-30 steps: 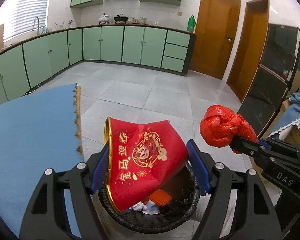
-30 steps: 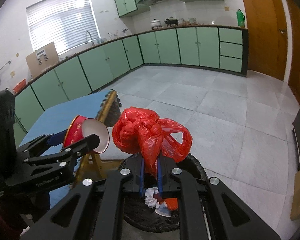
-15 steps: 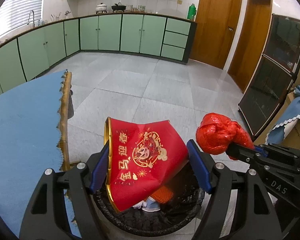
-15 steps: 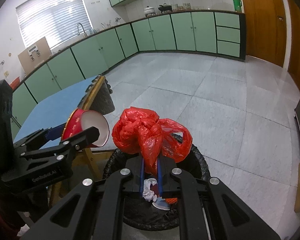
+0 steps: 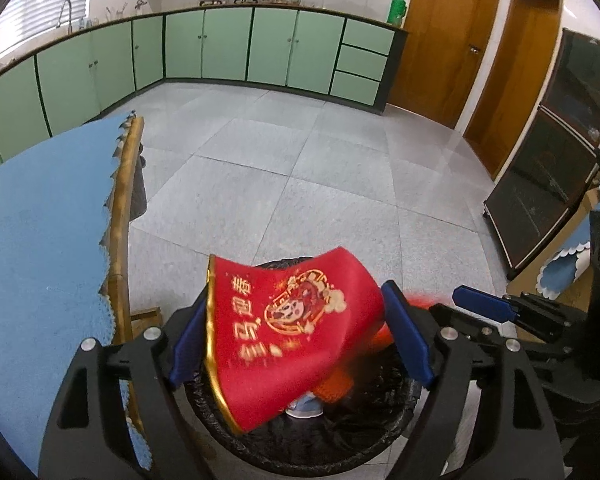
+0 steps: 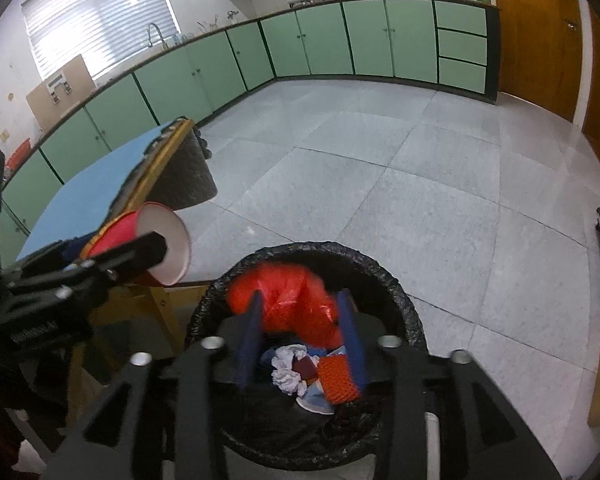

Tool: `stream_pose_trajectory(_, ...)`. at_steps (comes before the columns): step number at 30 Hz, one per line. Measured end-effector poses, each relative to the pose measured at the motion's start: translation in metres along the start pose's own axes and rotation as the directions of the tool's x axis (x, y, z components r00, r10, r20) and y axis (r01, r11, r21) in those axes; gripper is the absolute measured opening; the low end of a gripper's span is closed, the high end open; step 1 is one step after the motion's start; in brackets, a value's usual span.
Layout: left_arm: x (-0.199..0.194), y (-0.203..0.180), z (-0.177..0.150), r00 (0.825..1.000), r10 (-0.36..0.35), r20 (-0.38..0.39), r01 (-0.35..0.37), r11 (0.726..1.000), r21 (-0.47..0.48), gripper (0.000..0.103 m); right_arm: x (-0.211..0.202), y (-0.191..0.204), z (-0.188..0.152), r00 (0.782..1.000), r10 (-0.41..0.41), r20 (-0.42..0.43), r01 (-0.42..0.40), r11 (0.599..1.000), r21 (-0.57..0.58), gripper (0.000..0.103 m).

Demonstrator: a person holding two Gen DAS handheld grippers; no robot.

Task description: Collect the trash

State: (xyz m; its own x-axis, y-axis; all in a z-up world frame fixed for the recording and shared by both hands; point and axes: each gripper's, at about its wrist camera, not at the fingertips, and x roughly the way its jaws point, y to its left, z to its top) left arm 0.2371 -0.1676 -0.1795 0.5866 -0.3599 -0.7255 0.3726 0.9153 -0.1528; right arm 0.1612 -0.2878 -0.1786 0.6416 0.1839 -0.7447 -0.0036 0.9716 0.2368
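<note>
A black-lined trash bin (image 6: pixel 380 268) stands on the floor right under both grippers. My right gripper (image 6: pixel 300 300) is opening; the knotted red plastic bag (image 6: pixel 292 304) is blurred and drops between its parted pads into the bin. My left gripper (image 5: pixel 296 316) is opening too. The red paper cup (image 5: pixel 292 332) with gold print lies sideways between its pads, blurred and slipping, with a gap at the right pad. The same cup (image 6: pixel 156 248) shows its white inside in the right wrist view. Crumpled tissue (image 6: pixel 286 376) and an orange mesh piece (image 6: pixel 336 380) lie in the bin.
A table with a blue cloth (image 5: pixel 40 240) and a wooden edge stands close on the left of the bin (image 5: pixel 300 452). Grey floor tiles (image 5: pixel 300 160) stretch ahead to green cabinets (image 5: pixel 228 48). A dark glass cabinet (image 5: pixel 560 160) stands at the right.
Both grippers have sunk towards the bin. The right jaws have parted and let go of the red bag, which now falls. The left jaws have widened and the cup has tipped lower.
</note>
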Motion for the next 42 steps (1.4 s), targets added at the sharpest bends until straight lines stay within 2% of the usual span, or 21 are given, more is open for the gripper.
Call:
stream_pose_trajectory(7, -0.006, 0.003, 0.005, 1.0, -0.013, 0.009, 0.013, 0.999, -0.03, 0.079, -0.011, -0.003, 0.001, 0.999, -0.026, 0.031, 0.026, 0.999, 0.022, 0.063)
stream_pose_trajectory(14, -0.026, 0.004, 0.012, 0.999, -0.003, 0.05, 0.004, 1.0, -0.027, 0.079, -0.031, -0.003, 0.004, 0.996, -0.055, 0.077, 0.053, 0.998, 0.038, 0.079)
stream_pose_trajectory(23, -0.07, 0.016, 0.018, 0.992, 0.037, 0.118, -0.034, 0.999, -0.028, 0.081, -0.061, 0.009, 0.009, 0.99, -0.067, 0.125, 0.063, 0.997, 0.038, 0.095)
stream_pose_trajectory(31, -0.112, 0.023, 0.011, 0.987, 0.064, 0.15, -0.062, 0.998, -0.02, 0.085, -0.094, 0.023, 0.015, 0.99, -0.013, 0.143, 0.005, 0.999, 0.054, 0.097)
stream_pose_trajectory(42, -0.163, 0.018, -0.001, 0.979, 0.079, 0.19, -0.078, 0.997, -0.011, 0.088, -0.145, 0.06, 0.018, 0.979, 0.039, 0.198, -0.04, 0.999, 0.002, 0.097)
